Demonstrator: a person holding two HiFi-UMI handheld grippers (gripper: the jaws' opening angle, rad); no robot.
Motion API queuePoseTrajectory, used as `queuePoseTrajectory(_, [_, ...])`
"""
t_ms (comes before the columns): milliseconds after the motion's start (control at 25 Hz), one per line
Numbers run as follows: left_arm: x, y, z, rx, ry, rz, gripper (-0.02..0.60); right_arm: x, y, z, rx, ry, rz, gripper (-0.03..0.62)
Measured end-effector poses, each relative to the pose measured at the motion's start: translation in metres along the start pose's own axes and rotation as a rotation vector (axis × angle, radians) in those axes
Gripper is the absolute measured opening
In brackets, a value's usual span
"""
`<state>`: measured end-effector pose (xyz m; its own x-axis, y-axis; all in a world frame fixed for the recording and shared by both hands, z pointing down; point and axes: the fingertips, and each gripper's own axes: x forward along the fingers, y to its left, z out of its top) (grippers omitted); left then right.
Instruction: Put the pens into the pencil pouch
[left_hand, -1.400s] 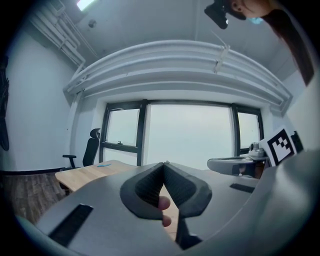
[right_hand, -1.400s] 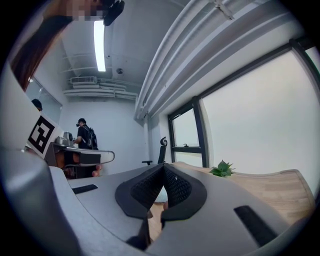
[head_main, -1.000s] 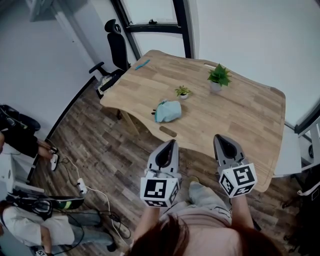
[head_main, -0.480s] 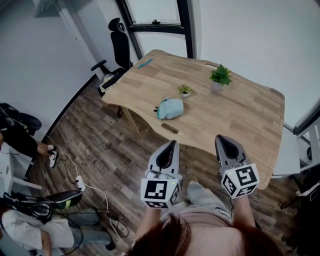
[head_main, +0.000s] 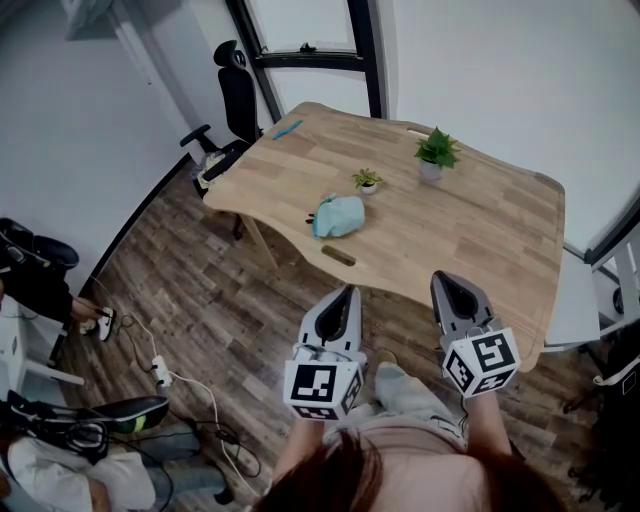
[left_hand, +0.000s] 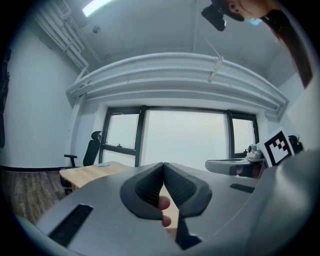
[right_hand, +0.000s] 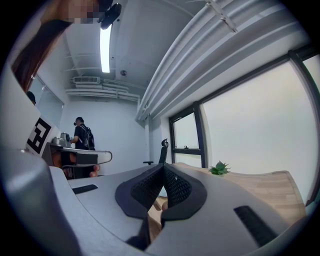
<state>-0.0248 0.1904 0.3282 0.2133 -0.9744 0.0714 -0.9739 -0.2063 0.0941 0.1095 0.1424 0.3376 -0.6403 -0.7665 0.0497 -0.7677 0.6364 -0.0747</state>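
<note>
the left gripper (head_main: 345, 292) and the right gripper (head_main: 445, 278) both have their jaws pressed together on nothing, held level just short of the table's (head_main: 480, 230) near edge. the light-blue pencil pouch (head_main: 337, 216) lies toward the near left edge; a blue pen (head_main: 287, 129) lies at the far left corner.

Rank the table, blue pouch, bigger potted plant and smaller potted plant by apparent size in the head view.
1. table
2. blue pouch and bigger potted plant: look about alike, and the plant stands farther off, so unranked
3. smaller potted plant
</note>
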Motion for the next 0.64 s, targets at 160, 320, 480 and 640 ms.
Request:
queuePoseTrajectory(160, [-0.003, -0.004, -0.001, 0.005, 0.000, -0.007, 0.002, -0.005, 0.002, -0.001, -0.004, 0.005, -0.005, -0.001])
queuePoseTrajectory(320, [-0.007, -0.005, -0.002, 0.002, 0.001, -0.015, 0.002, -0.009, 0.005, -0.004, -0.007, 0.009, -0.006, 0.000])
queuePoseTrajectory(480, [-0.007, -0.008, -0.004, -0.002, 0.003, -0.025, 0.002, -0.012, 0.005, -0.005, -0.009, 0.009, -0.007, -0.002])
queuePoseTrajectory(640, [-0.009, -0.010, -0.007, -0.002, 0.008, -0.031, 0.002, -0.014, 0.007, -0.005, -0.012, 0.009, -0.006, 0.000])
